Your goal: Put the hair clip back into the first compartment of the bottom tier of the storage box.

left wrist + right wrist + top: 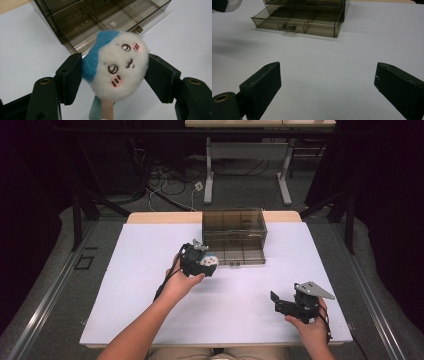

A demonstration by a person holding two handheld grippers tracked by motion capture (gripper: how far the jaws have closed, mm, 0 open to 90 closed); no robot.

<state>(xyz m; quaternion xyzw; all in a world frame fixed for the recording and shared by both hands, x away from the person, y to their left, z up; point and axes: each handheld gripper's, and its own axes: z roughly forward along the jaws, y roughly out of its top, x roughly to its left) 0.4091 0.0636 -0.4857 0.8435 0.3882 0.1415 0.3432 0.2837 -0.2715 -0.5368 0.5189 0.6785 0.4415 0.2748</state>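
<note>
A small plush toy point(117, 63), white-faced with a blue hood and pink cheeks, is pinched between the jaws of my left gripper point(113, 75). In the high view that left gripper point(206, 265) is held above the white mat, just left of a smoky transparent drawer box point(234, 232) whose bottom drawer point(242, 255) is pulled out. The drawer point(297, 23) has several compartments and a small front handle. My right gripper point(280, 304) rests low at the mat's near right, jaws wide apart with nothing between them point(327, 82).
A white mat point(150, 285) covers the wooden table point(160, 217). Beyond it stand a desk's metal legs point(208, 175) and loose cables point(165, 185) on the floor. Dark curtains flank both sides.
</note>
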